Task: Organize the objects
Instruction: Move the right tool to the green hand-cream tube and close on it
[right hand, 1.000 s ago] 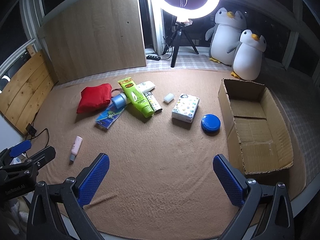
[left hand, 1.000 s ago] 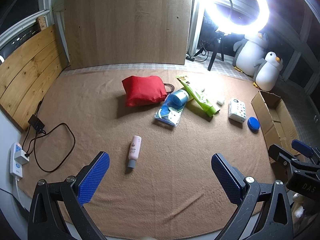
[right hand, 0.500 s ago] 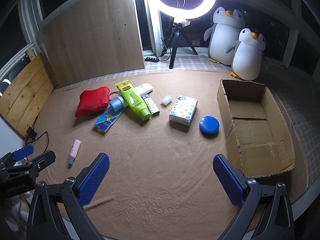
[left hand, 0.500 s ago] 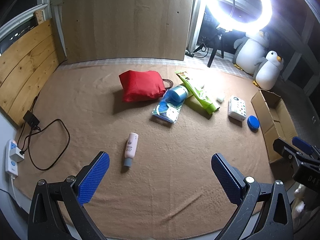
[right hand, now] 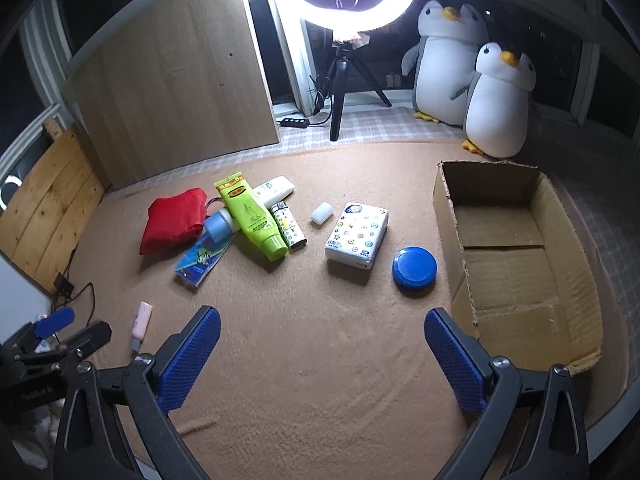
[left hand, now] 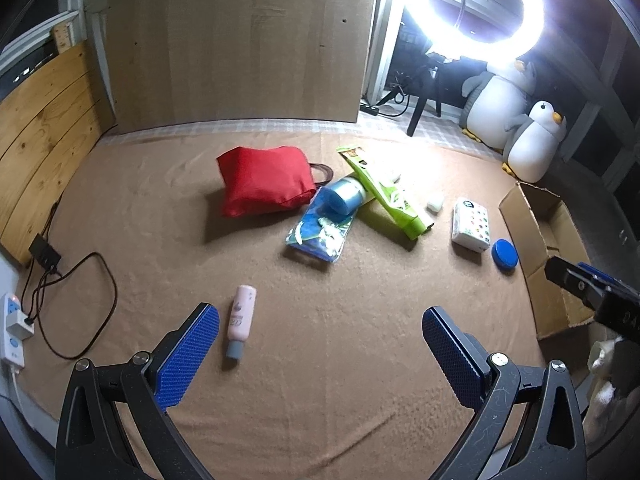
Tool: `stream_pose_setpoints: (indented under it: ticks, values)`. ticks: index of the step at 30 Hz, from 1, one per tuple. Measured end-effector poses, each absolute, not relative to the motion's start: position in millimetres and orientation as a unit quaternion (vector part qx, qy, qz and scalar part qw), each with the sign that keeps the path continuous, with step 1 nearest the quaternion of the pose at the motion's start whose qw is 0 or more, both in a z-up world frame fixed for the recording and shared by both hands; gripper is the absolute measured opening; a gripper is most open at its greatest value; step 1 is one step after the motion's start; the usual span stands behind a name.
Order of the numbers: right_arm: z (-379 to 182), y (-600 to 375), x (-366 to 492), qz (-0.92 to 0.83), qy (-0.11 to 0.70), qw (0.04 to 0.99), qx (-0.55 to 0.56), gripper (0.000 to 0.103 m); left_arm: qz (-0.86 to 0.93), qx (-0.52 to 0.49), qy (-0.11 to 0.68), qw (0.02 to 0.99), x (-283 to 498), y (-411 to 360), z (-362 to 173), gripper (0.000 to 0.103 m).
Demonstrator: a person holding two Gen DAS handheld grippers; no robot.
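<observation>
Loose items lie on a brown carpet: a red pouch, a blue roll on a blue packet, a green tube, a tissue pack, a blue round lid, a small white block and a pink bottle. An open cardboard box stands at the right. My left gripper is open and empty, its left finger close to the pink bottle. My right gripper is open and empty, short of the lid and box.
A ring light on a tripod and two plush penguins stand at the back. A power strip and black cable lie at the left carpet edge. Wooden panels line the left wall.
Both grippers have moved forward over the carpet, so the items appear nearer. The pink bottle now lies close to my left gripper's left finger. Both jaws stay open.
</observation>
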State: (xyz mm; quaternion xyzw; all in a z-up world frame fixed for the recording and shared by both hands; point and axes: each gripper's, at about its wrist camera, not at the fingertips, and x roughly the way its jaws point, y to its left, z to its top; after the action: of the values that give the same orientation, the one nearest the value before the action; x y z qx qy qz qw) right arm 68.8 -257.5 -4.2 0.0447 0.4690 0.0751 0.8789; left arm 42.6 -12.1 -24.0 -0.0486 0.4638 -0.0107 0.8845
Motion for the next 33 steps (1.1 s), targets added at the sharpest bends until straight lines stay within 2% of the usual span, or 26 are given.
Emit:
stream_pose_setpoints:
  ticks: [2, 6, 8, 16, 19, 33]
  values:
    - [-5.4, -258.5, 73.9, 0.08, 0.471, 0.877, 0.051, 0.092, -0.014, -0.047, 0.464, 0.885, 49.0, -16.0, -26.5, 0.103]
    - [-7.2, -258.6, 92.9, 0.084, 0.474, 0.875, 0.045, 0.087, -0.018, -0.045, 0.466, 0.884, 59.9, -22.9, -30.5, 0.103]
    - [-8.8, -256.6, 103.6, 0.097, 0.48, 0.871, 0.05, 0.078, -0.019, -0.045, 0.466, 0.883, 62.4, -24.7, -32.0, 0.103]
    - [-31.1, -226.5, 157.3, 0.151, 0.505, 0.849, 0.041, 0.07, 0.004, -0.051, 0.473, 0.879, 66.0, -14.8, -39.1, 0.103]
    - [-47.2, -211.9, 177.4, 0.169, 0.521, 0.836, 0.034, 0.061, 0.025, -0.058, 0.477, 0.877, 61.6, -0.7, -42.6, 0.103]
    - [-103.4, -151.0, 230.7, 0.214, 0.569, 0.791, -0.07, 0.061, 0.114, -0.102, 0.488, 0.859, 26.2, 71.1, -56.5, 0.103]
